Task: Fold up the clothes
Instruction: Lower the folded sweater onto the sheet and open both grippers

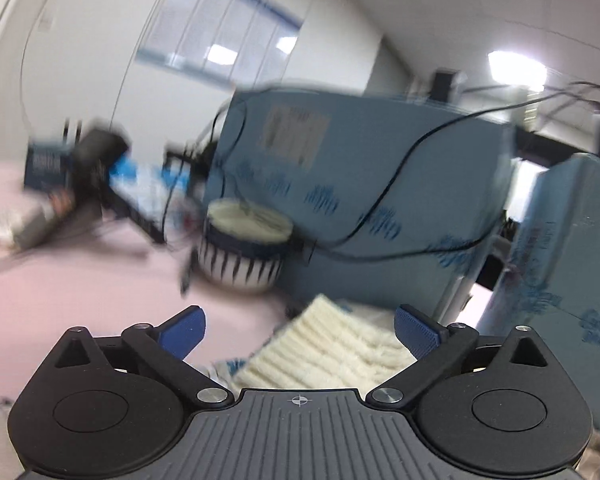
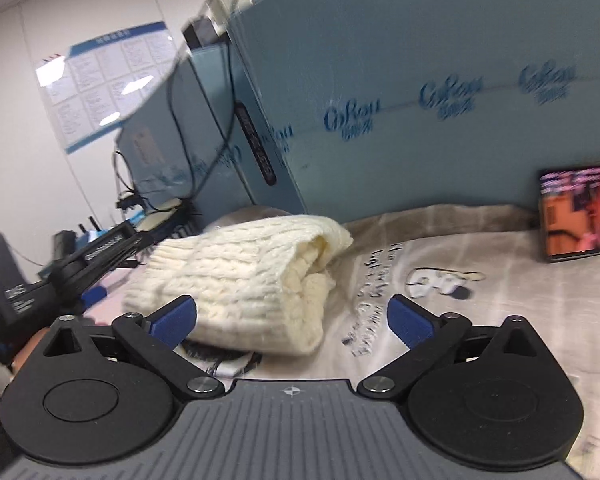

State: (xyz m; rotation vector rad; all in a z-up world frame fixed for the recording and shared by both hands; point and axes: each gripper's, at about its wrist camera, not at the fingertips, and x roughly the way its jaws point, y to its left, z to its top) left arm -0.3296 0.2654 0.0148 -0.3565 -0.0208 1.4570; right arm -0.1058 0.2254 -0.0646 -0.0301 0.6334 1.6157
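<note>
On the bench: our cream knit sweater [image 2: 244, 276], folded atop a printed cloth [image 2: 440, 280]. Left tool [image 1: 300, 330] and right tool [image 2: 292, 320] gape wide, empty, apparently clear after the fold.

Cream cable-knit sweater [image 2: 240, 280]: folded into thick, compact bundle, layered open end facing right. Lies on printed beige cloth [image 2: 500, 300] near its far edge, close to blue panel. Left wrist view: blurred ribbed portion [image 1: 332, 344] only.
</note>
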